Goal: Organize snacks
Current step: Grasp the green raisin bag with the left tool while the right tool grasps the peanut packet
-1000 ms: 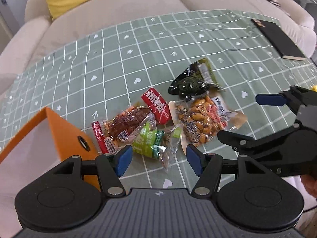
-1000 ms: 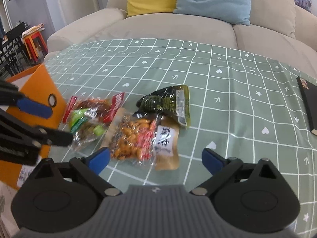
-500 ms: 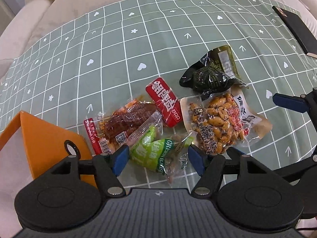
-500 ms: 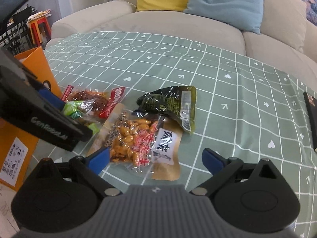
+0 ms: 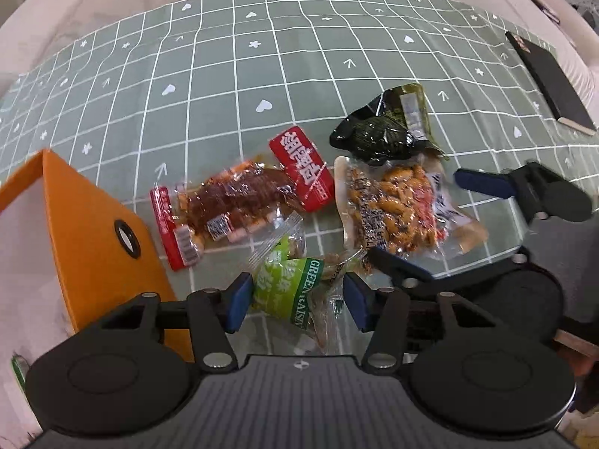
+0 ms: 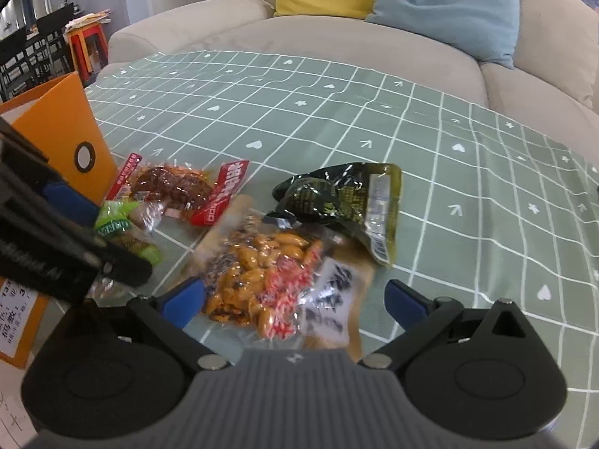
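Several snack packets lie on the green checked tablecloth. My left gripper [image 5: 295, 299] is open, its blue pads on either side of the green raisin packet [image 5: 295, 288]. Beyond it lie a red-labelled meat packet [image 5: 232, 209], an orange nut packet [image 5: 397, 209] and a dark green packet [image 5: 385, 131]. My right gripper [image 6: 295, 303] is open just over the near end of the nut packet [image 6: 273, 273]. The dark green packet [image 6: 344, 194], meat packet [image 6: 176, 183] and raisin packet [image 6: 119, 220] lie behind it.
An orange box [image 5: 86, 232] stands at the left, close to the snacks; it also shows in the right wrist view [image 6: 60, 127]. A black notebook [image 5: 546, 78] lies at the far right. A beige sofa [image 6: 337, 41] with yellow and blue cushions runs behind the table.
Both grippers have moved forward and down toward the snacks. The left one now straddles the green raisin packet; the right one has closed in on the nut packet.
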Available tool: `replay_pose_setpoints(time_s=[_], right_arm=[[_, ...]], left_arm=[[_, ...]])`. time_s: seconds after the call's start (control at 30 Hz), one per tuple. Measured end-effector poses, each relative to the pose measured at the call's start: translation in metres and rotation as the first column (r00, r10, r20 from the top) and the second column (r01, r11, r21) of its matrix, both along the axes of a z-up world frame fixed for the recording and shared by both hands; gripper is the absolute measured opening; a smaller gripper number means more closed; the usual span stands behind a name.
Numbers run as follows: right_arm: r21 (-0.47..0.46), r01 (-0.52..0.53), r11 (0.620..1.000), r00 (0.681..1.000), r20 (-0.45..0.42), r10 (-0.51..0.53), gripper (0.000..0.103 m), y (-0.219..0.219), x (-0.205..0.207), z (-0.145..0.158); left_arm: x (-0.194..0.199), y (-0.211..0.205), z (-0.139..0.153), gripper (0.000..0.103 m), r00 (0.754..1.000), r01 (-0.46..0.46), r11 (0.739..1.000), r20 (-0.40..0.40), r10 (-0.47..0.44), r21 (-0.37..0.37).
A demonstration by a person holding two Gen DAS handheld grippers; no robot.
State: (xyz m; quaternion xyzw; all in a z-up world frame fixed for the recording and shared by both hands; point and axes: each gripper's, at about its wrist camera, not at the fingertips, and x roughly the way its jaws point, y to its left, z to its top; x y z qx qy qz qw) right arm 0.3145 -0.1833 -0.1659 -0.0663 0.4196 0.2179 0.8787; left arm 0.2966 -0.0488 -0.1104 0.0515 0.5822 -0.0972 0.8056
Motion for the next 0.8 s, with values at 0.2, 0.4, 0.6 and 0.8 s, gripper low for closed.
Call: replay_pose_setpoints(time_s=[0.2,0.4,0.6,0.8], right_arm=[[0.022,-0.024,0.999,1.0,-0.001,0.024,0.087,-0.001,-0.005,0.0],[0.004,-0.029,1.0,0.999,-0.013,0.029,0.065,-0.003,-0.019,0.009],[-0.078,-0.057,0.995,0.998,-0.021,0.056,0.056,-0.007,-0.044,0.01],[-0.086,-0.035,0.996,0.999,-0.038,0.032,0.036,-0.017,-0.061,0.012]], left_arm=[[-0.006,-0.001,0.0,0.06,1.0,-0.021,1.0,0.003,0.021,-0.012],[-0.02,-0.008,0.001,0.06,0.999,-0.037,0.999,0.017,0.038,-0.039],[-0.037,-0.016,0.0,0.06,0.998,-0.06,0.996,0.022,0.062,-0.073],[-0.059,-0.017,0.008,0.06,0.996,-0.057,0.995,0.069,0.062,-0.078]])
